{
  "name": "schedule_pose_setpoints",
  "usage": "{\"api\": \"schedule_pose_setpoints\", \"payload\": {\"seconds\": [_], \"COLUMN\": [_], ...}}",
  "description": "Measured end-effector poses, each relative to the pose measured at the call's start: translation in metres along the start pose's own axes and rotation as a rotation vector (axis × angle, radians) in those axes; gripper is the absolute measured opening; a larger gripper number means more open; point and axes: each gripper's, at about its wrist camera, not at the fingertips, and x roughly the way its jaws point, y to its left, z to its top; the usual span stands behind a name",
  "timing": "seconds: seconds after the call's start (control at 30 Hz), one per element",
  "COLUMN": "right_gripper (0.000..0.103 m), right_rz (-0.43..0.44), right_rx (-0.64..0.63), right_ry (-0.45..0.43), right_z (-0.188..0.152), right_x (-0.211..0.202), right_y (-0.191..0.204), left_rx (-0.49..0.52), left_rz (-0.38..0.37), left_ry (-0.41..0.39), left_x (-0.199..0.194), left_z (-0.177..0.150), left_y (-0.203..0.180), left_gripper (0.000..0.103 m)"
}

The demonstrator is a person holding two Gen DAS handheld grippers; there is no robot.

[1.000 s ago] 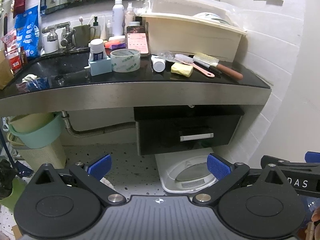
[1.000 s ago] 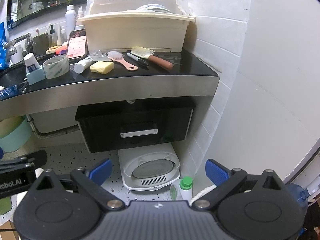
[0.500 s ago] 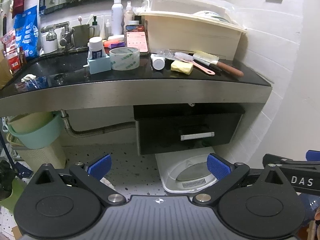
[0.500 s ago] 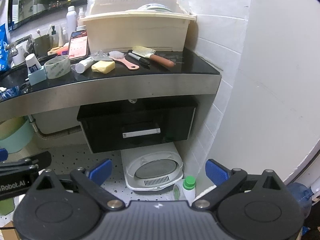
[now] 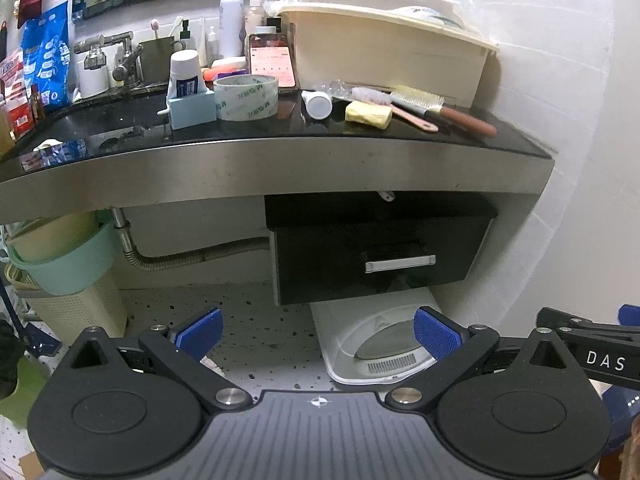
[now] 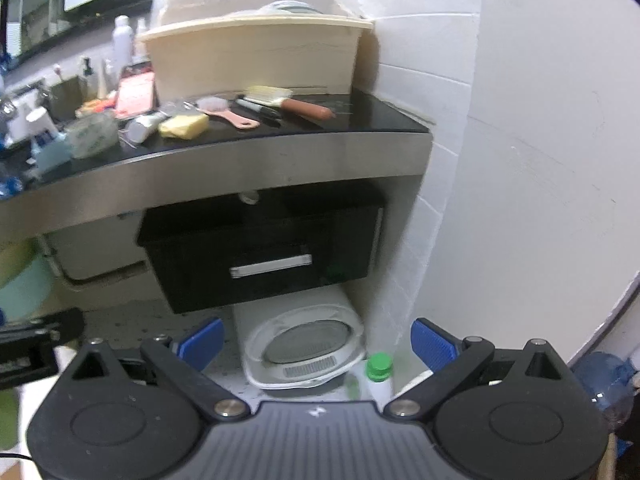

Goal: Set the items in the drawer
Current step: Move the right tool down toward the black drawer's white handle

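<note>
Nearest: left gripper (image 5: 318,330) and right gripper (image 6: 316,340), fingers spread wide, nothing held. Beyond, under the counter: black drawer (image 5: 380,252), handle (image 5: 400,263) untouched, front shut. Farthest, on the countertop (image 5: 280,160): tape roll (image 5: 245,97), yellow sponge (image 5: 368,115), brushes (image 5: 440,110), none yet stowed. Judged progress: nil; opening and every placement remain.

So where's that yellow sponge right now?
The sponge lies on the black counter, right of centre in the left wrist view, between the white tube and the pink brush, above the closed drawer.
</note>
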Motion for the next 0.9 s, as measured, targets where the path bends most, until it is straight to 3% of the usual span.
{"api": "schedule_pose_setpoints", "payload": {"seconds": [0.17, 0.3, 0.53, 0.63, 0.77, 0.9], "right_gripper": [0.1, 0.1, 0.1, 0.1, 0.1, 0.1], "right_rz": [0.011, 0.046, 0.063, 0.05, 0.106, 0.117], "right_rx": [-0.018, -0.011, -0.032, -0.082, -0.05, -0.091], "right_ry": [-0.008, -0.044, -0.028, -0.017, -0.009, -0.026], "right_z": [-0.01, -0.016, -0.019, -0.018, -0.015, -0.014], "right_x": [0.02, 0.035, 0.061, 0.072, 0.087, 0.104], "right_y": [-0.001, -0.006, -0.009, -0.005, -0.007, 0.0], "left_rx": [0.037, 0.067, 0.116, 0.083, 0.012, 0.011], "left_rz": [0.023, 0.024, 0.033, -0.039, -0.096, -0.038], "left_ry": [-0.009, 0.037, -0.028, -0.007, 0.013, -0.004], "left_x": [0.018, 0.042, 0.065, 0.076, 0.093, 0.107], "left_z": [-0.005, -0.006, -0.011, -0.01, -0.008, -0.01], "left_y": [-0.003, -0.006, -0.016, -0.013, -0.005, -0.004], "left_gripper": [0.103, 0.103, 0.103, 0.103, 0.103, 0.103]}}
